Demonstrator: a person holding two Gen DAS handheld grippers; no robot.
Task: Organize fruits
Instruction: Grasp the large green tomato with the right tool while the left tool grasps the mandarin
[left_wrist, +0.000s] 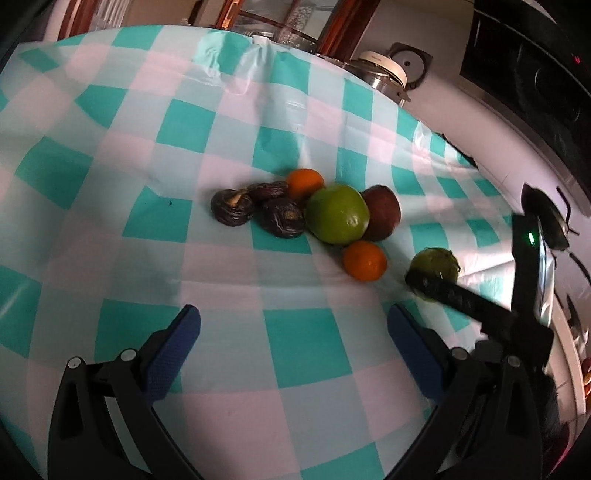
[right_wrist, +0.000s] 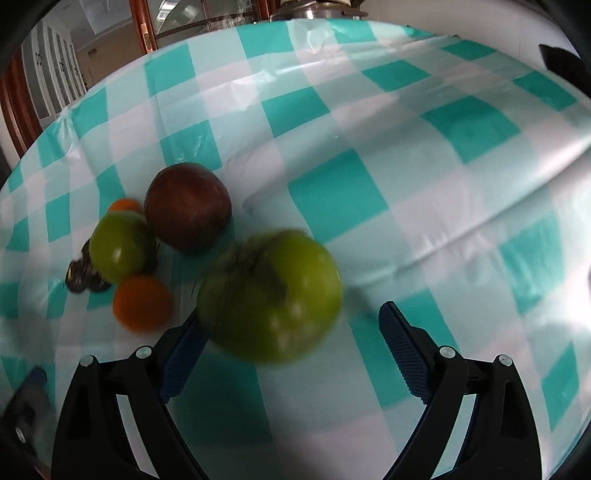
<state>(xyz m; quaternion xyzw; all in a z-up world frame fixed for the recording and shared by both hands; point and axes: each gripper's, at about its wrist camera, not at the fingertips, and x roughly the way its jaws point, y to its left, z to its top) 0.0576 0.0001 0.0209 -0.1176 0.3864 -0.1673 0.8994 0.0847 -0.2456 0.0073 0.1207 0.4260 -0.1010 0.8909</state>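
Note:
A cluster of fruit lies on the teal-and-white checked tablecloth (left_wrist: 295, 343): a green apple (left_wrist: 338, 214), a dark red apple (left_wrist: 384, 212), two oranges (left_wrist: 364, 260) (left_wrist: 304, 181) and three dark wrinkled fruits (left_wrist: 255, 208). My left gripper (left_wrist: 293, 326) is open and empty, short of the cluster. A second green fruit (right_wrist: 269, 295) lies apart to the right; it also shows in the left wrist view (left_wrist: 437, 264). My right gripper (right_wrist: 291, 321) is open, its left pad (right_wrist: 183, 354) against this blurred fruit, the right pad apart from it.
A steel pot with a white lid (left_wrist: 384, 72) stands beyond the table's far edge. Dark appliances (left_wrist: 546, 81) line the right side. Wooden cabinet frames (right_wrist: 144, 29) stand behind the table. Creases (right_wrist: 480, 221) run across the cloth.

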